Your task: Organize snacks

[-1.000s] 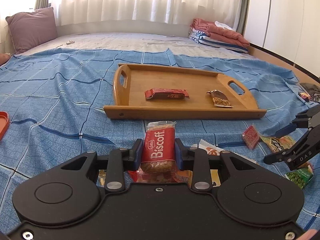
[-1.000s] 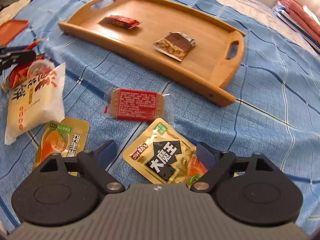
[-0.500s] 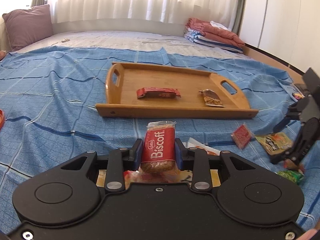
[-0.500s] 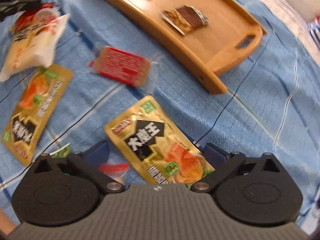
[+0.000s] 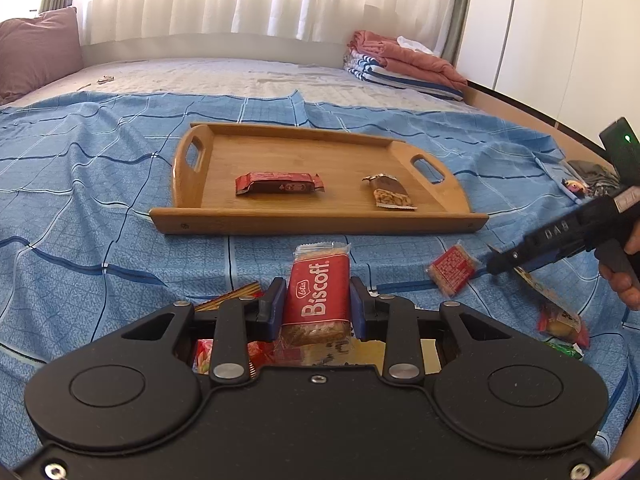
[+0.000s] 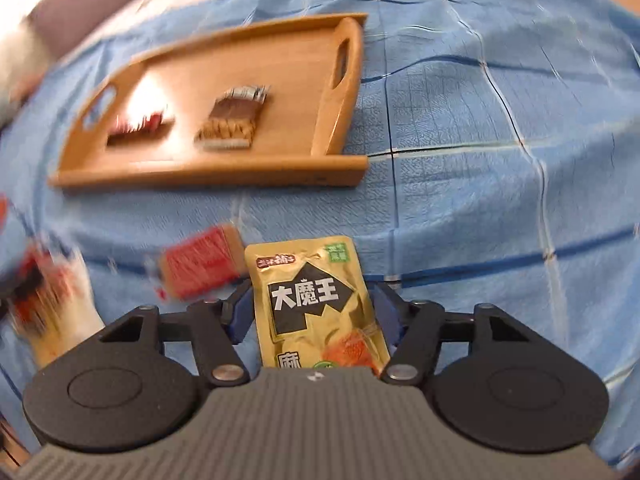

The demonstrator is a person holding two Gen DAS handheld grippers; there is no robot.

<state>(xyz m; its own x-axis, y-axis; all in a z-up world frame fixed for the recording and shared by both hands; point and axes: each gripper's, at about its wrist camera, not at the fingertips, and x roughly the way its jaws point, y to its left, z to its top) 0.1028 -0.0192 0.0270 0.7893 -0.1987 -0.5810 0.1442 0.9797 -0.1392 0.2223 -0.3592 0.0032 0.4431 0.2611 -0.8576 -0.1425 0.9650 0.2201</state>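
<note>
- On the bed, a blue checked sheet (image 5: 120, 200) carries a wooden tray (image 5: 320, 222) with two snacks in it: a red bar (image 5: 278, 183) on its left half and a brown nut bar (image 5: 390, 197) toward the right handle, well apart.
- Left claw (image 5: 317, 306) is clamped on a red Biscoff pack (image 5: 318, 294), standing upright between the blue pads, in front of the tray's near rim.
- Under that claw you can glimpse more wrappers, too hidden to name.
- Right claw (image 6: 314, 314) has a gold pouch (image 6: 316, 300) with black lettering between its pads. Its jaws have just been closing, and both pads look pressed against the pouch edges.
- From the left wrist view the pouch hangs edge-on from the right claw (image 5: 494, 266), off the sheet.
- A small red cookie packet (image 5: 452, 270) lies flat on the sheet just beside that claw.
- Folded blankets (image 5: 400, 64) sit at the bed's far right.
</note>
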